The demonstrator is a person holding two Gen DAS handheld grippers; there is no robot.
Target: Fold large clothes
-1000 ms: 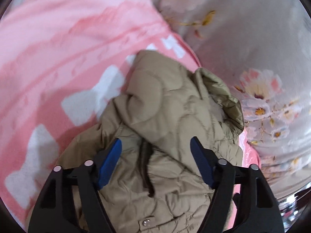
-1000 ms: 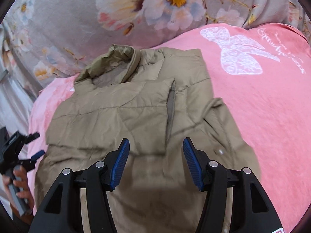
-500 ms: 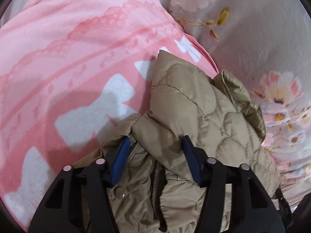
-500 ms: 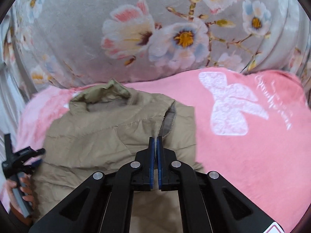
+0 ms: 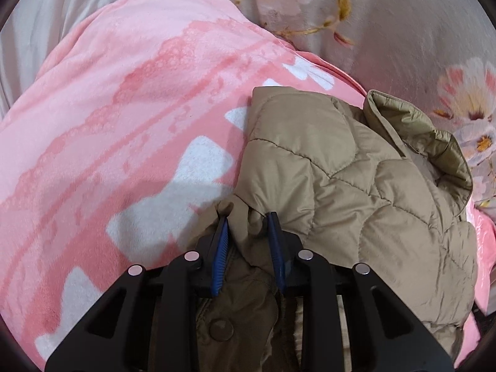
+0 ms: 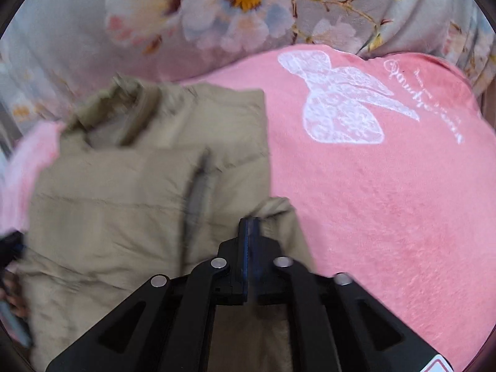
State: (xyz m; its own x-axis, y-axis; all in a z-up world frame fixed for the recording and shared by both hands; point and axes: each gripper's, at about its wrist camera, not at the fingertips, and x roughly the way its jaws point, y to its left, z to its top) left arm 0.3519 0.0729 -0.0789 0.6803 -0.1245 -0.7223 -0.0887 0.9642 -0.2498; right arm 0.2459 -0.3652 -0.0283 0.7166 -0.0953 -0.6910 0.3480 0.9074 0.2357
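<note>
Two hand-held grippers work one khaki quilted jacket (image 5: pixel 356 186), which lies on a pink fleece blanket (image 5: pixel 124 108) spread over a bed, with grey floral bedding (image 6: pixel 217 9) along the top of both views.

Low in the left wrist view, the left hand-held gripper (image 5: pixel 248 226) is closing its blue pads around a bunched ridge of jacket fabric; the cloth sits between them and already looks pinched. A snap button (image 5: pixel 221 328) shows just below, so this is probably the front edge.

In the blurred right wrist view, the right hand-held gripper (image 6: pixel 249 226) has its jaws almost together yet easing apart. A fold of jacket edge rises just past the tips, but I cannot tell whether any cloth is caught between them. The jacket fills the left half of this frame, its collar (image 6: pixel 124 99) at upper left.

To fold well, I judge both grips should take the outer shell and lining together, at matching points along the edge. Lifting evenly and carrying the edge towards the collar would keep the puffy quilting from sliding or bunching. The right grip likely needs checking before any lift.
</note>
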